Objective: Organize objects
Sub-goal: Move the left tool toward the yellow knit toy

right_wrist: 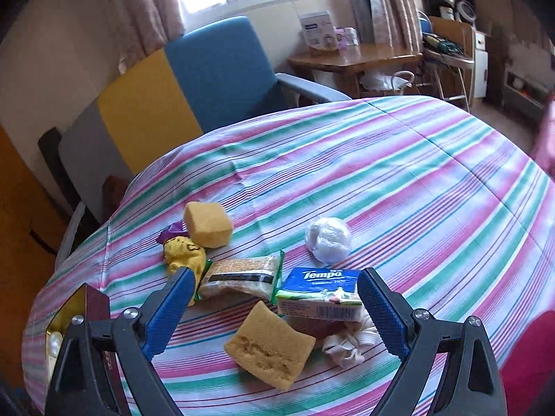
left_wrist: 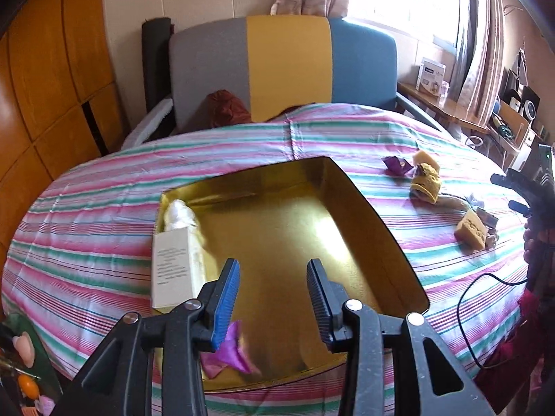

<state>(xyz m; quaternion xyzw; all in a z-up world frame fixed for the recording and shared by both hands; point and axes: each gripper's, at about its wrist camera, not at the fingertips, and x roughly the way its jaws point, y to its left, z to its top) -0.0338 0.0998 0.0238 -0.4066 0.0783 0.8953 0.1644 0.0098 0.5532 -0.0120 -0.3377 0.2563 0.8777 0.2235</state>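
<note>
Right wrist view showed the right gripper (right_wrist: 274, 306) gaping empty over the near yellow sponge block (right_wrist: 270, 345); the crowding blue Tempo tissue pack (right_wrist: 321, 294) risked getting snagged. The left gripper (left_wrist: 274, 298) hung open above the gold-lined box (left_wrist: 277, 222).

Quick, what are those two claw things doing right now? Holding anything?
Left gripper: open, holding nothing, above the gold box.
Right gripper: open, holding nothing, above the tissue pack.
</note>
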